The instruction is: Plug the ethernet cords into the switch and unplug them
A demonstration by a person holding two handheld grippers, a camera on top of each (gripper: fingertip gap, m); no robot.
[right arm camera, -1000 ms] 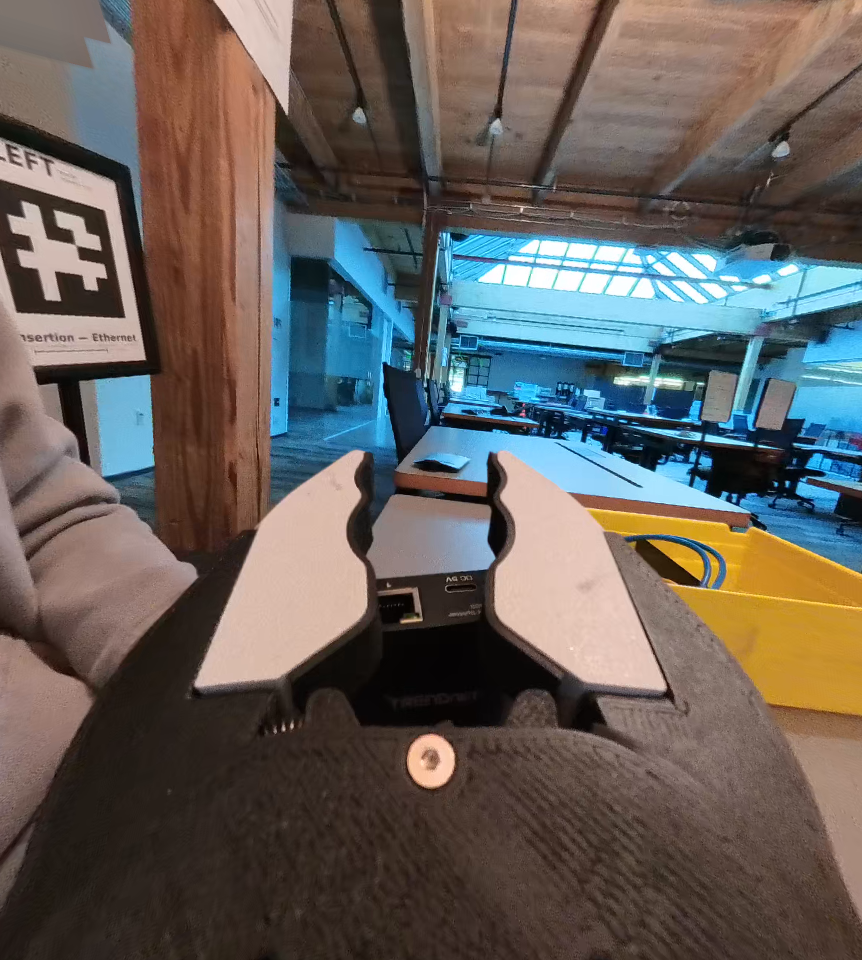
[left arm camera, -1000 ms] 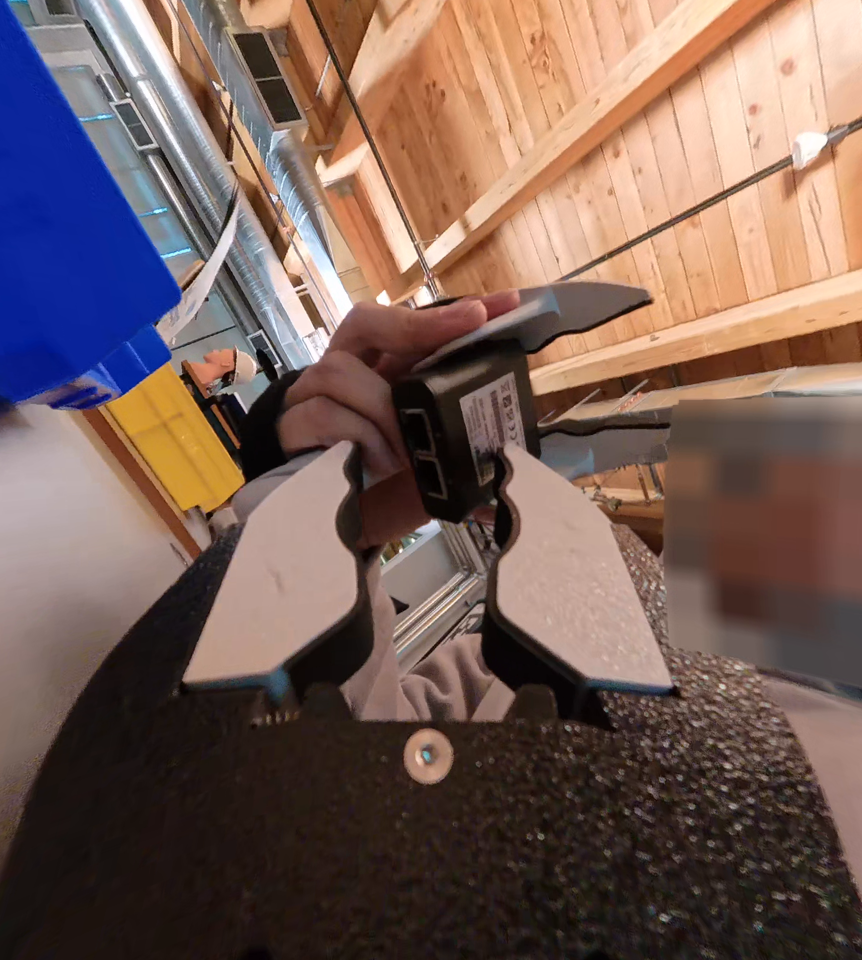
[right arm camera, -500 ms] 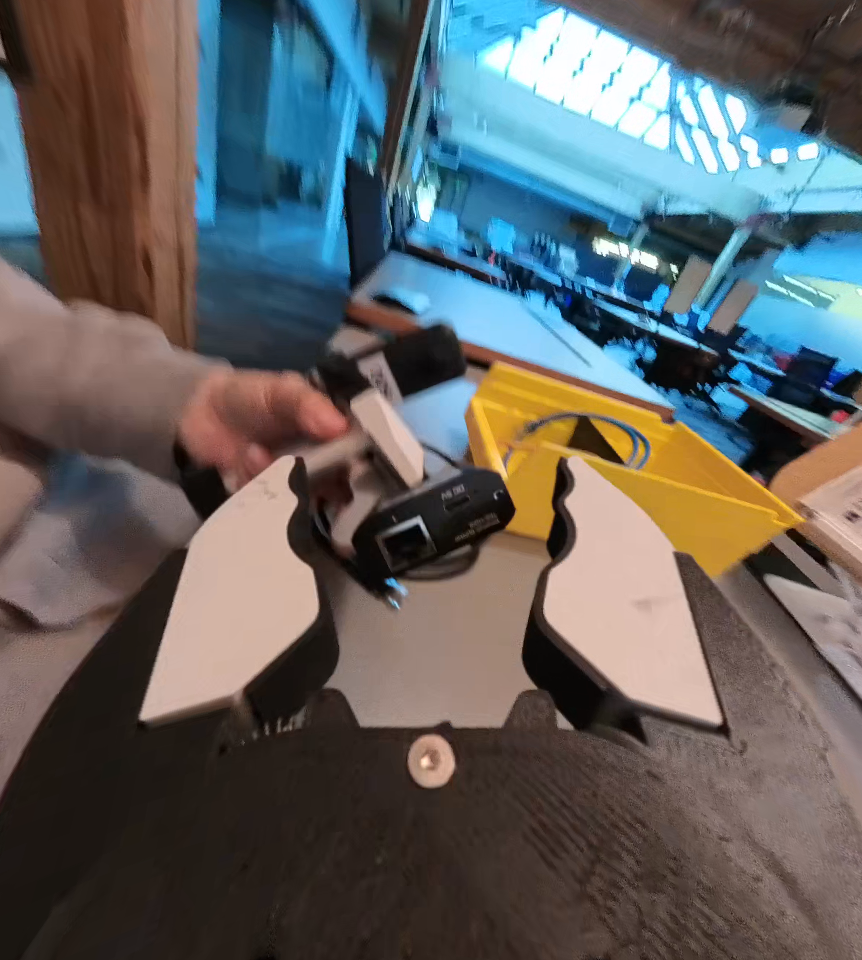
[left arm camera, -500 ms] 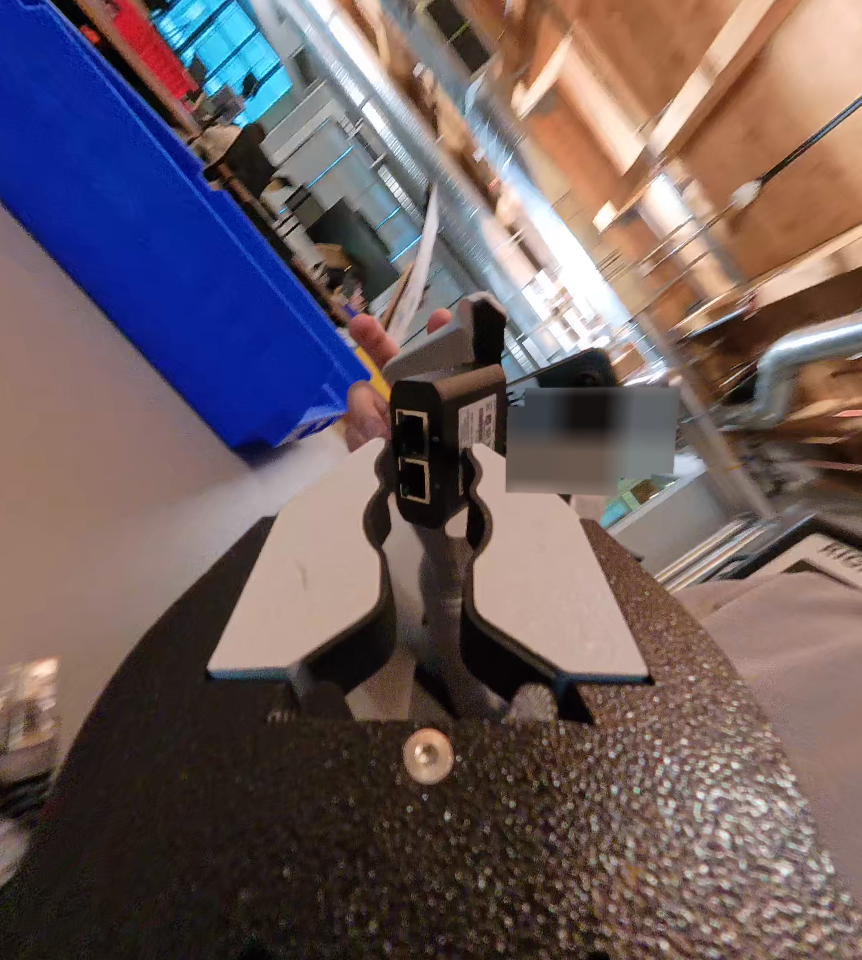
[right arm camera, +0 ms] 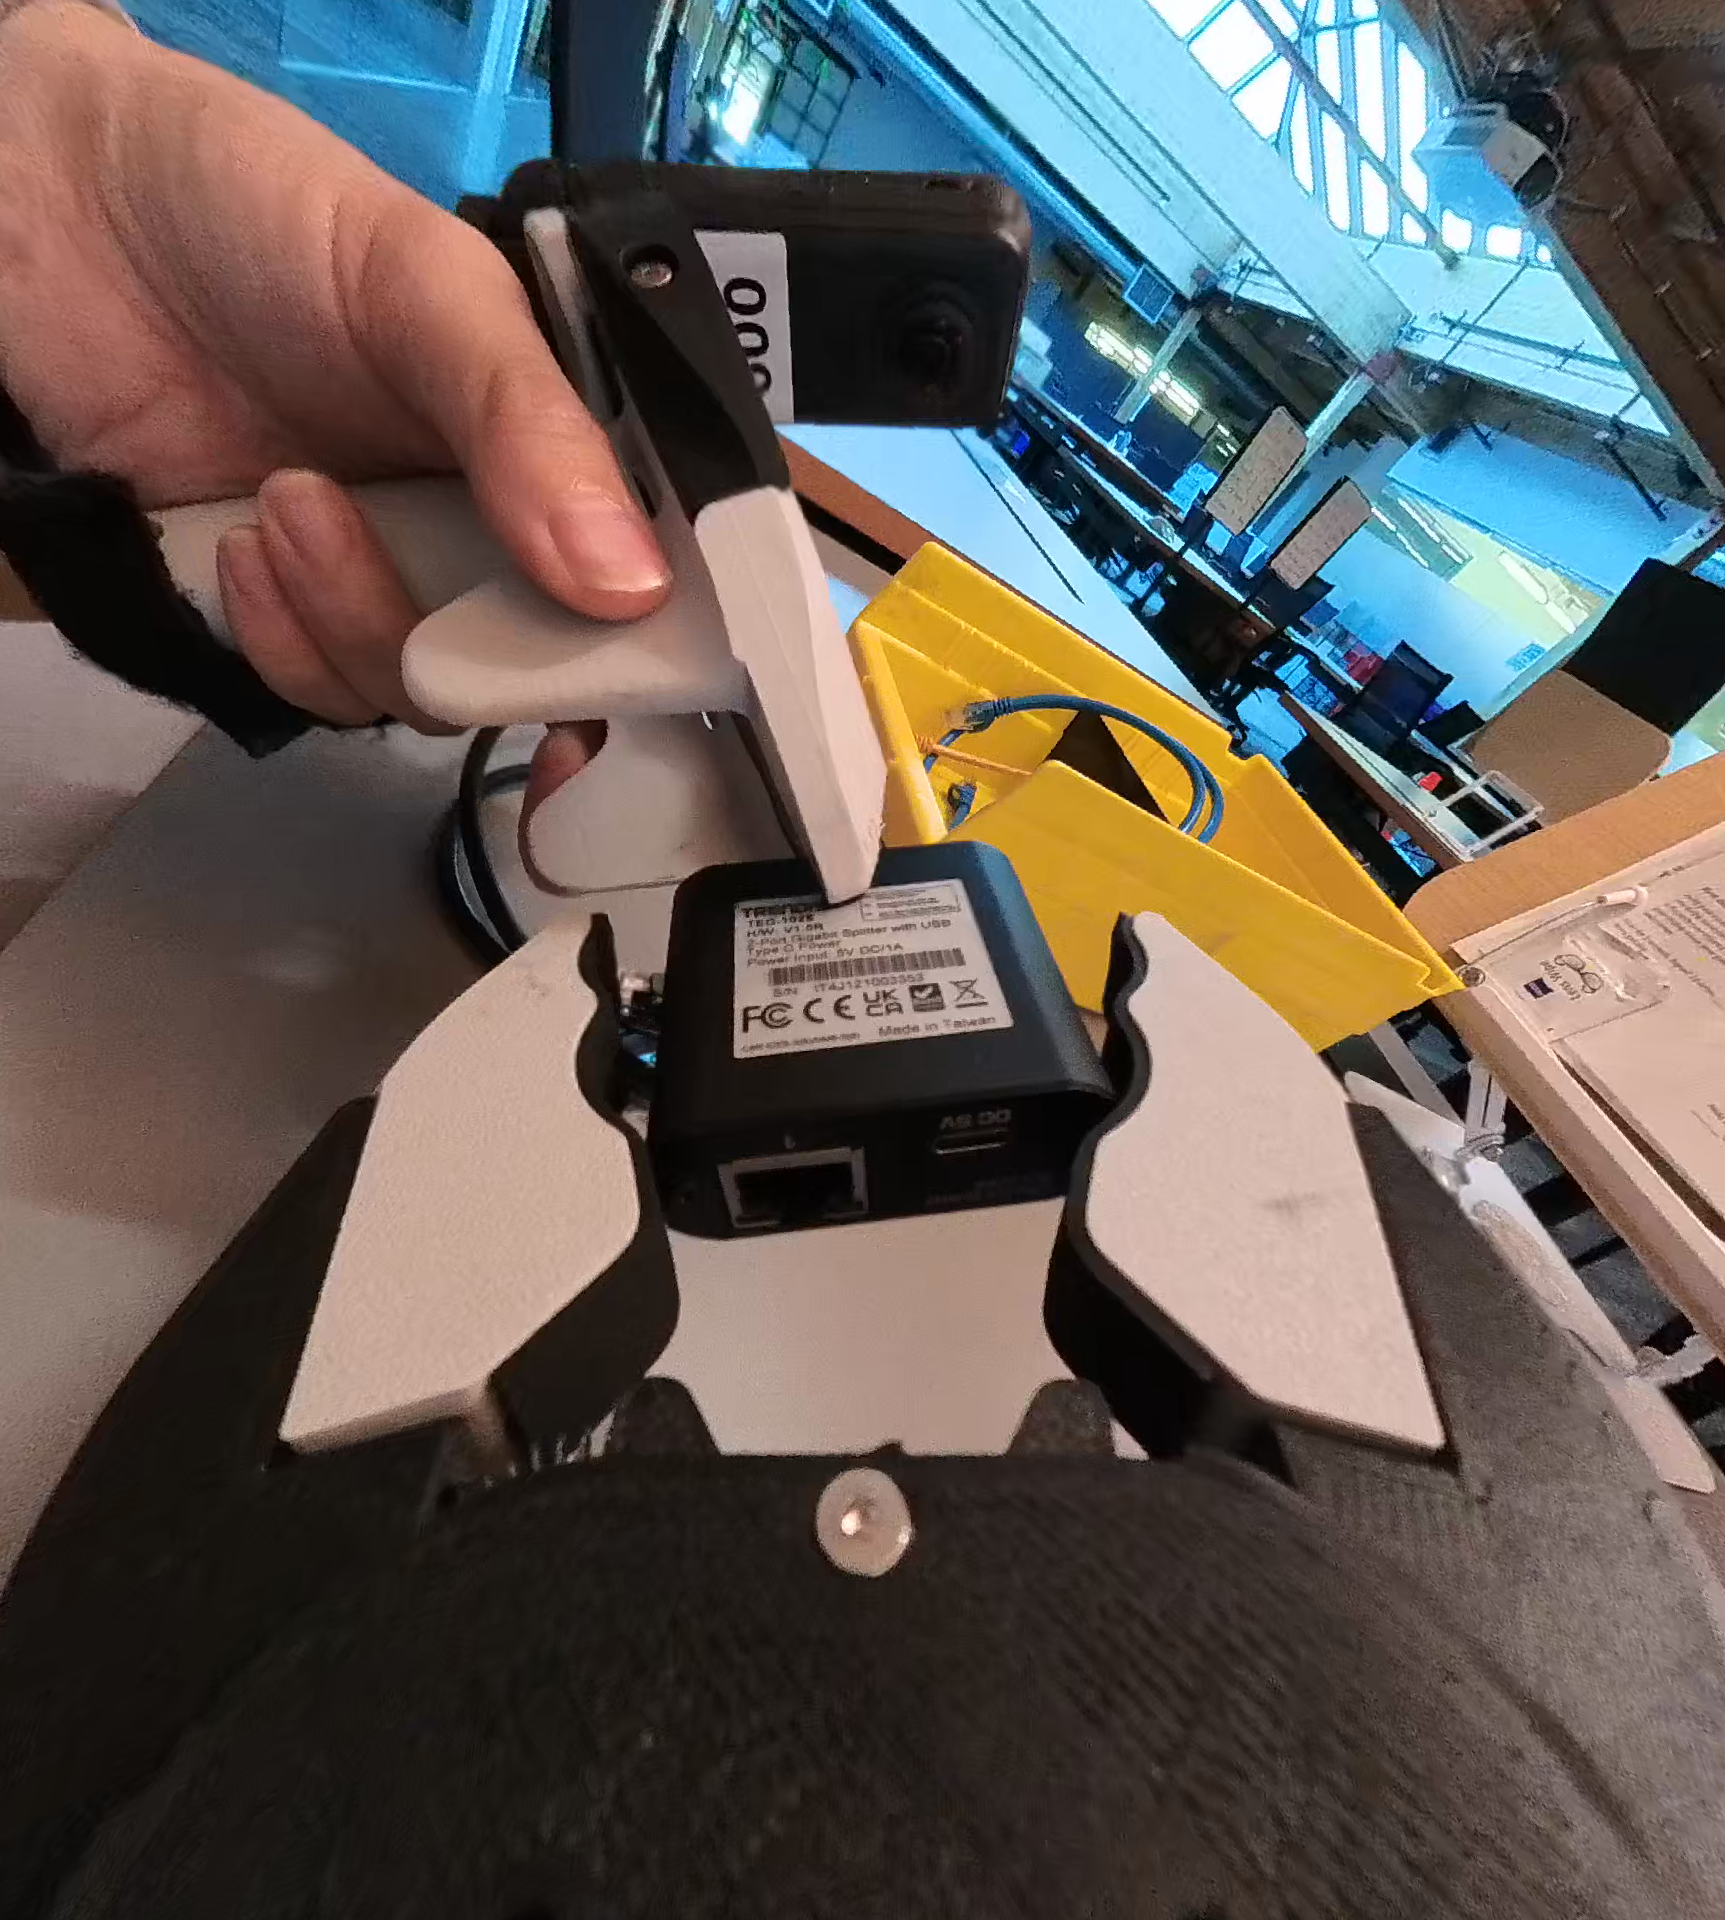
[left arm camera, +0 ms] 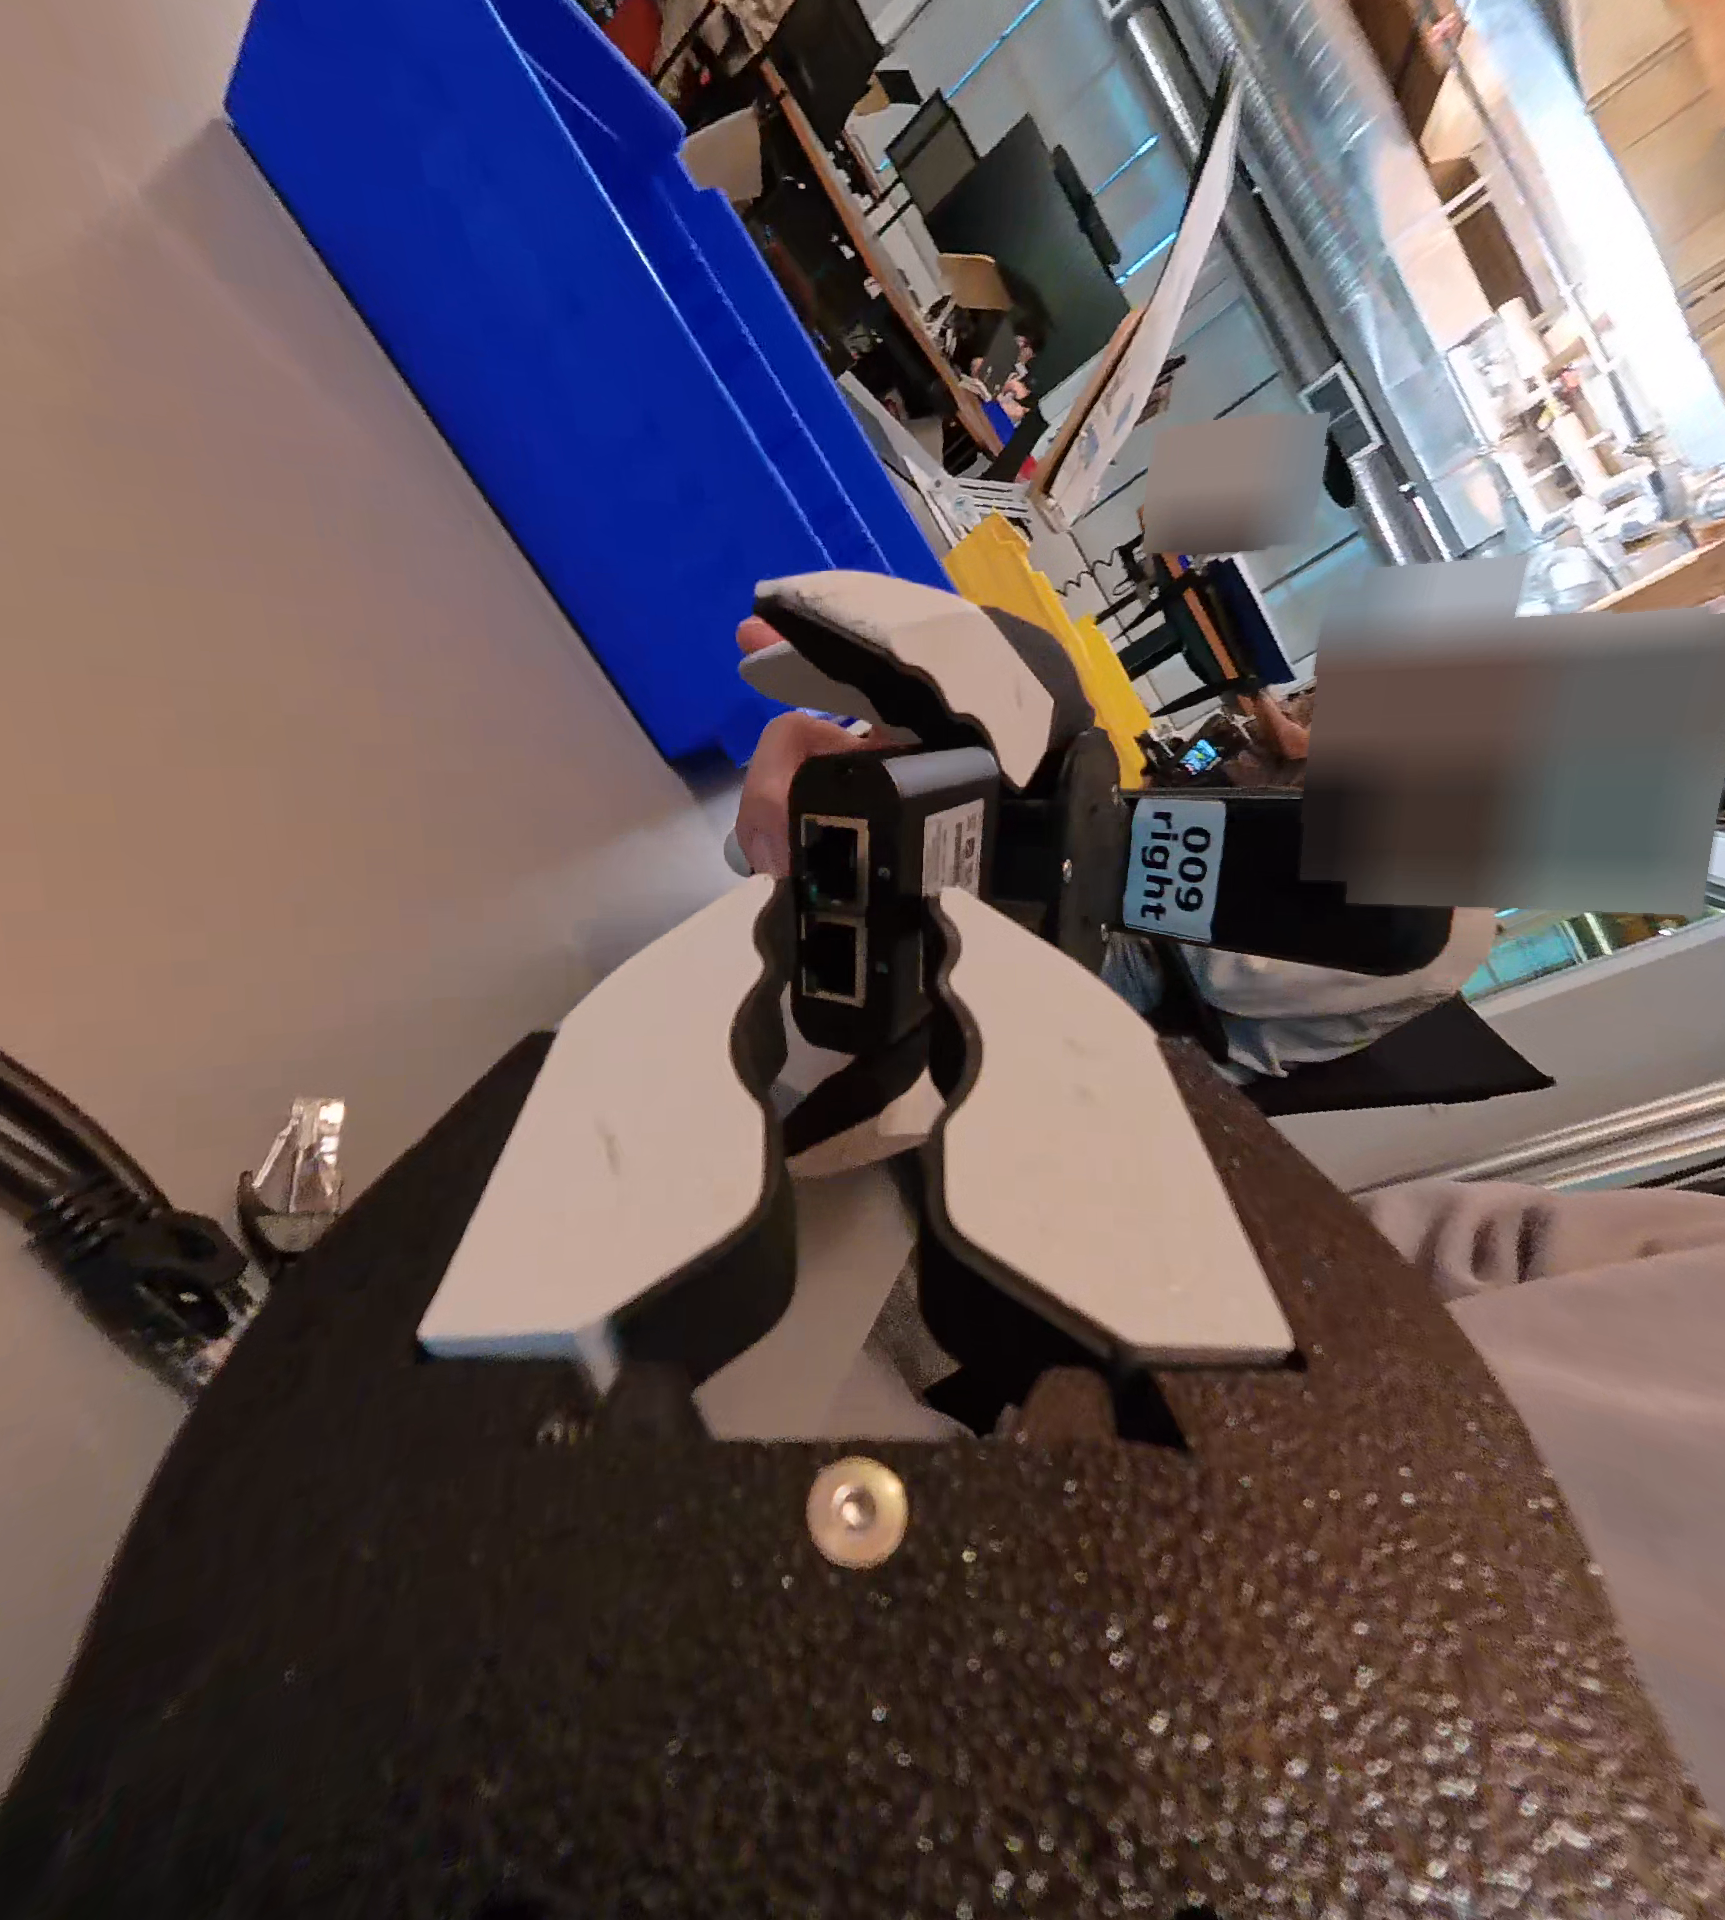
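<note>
The small black switch [left arm camera: 863,904] is clamped by its thin sides in my left gripper [left arm camera: 858,935], with two empty stacked ports facing the left wrist camera. In the right wrist view the switch [right arm camera: 868,1049] sits label-up between the wide-spread fingers of my right gripper [right arm camera: 863,935], with a small gap on its left side. A left-gripper finger [right arm camera: 796,707] presses on its top. A black ethernet cord with a clear plug [left arm camera: 302,1153] lies on the grey table [left arm camera: 162,623]. A blue cord [right arm camera: 1097,717] lies in the yellow bin [right arm camera: 1149,831].
A blue bin [left arm camera: 546,312] stands on the table beyond the switch. A board with papers [right arm camera: 1689,1039] lies right of the yellow bin. A coiled black cable [right arm camera: 468,831] lies behind the left gripper. A hand [right arm camera: 266,312] holds the left gripper's handle. My left and right fingertips are right by each other.
The left gripper closed on the switch and still holds it. The right gripper opened wide, and its fingers now flank the switch again. Both views have tilted down toward the table.
</note>
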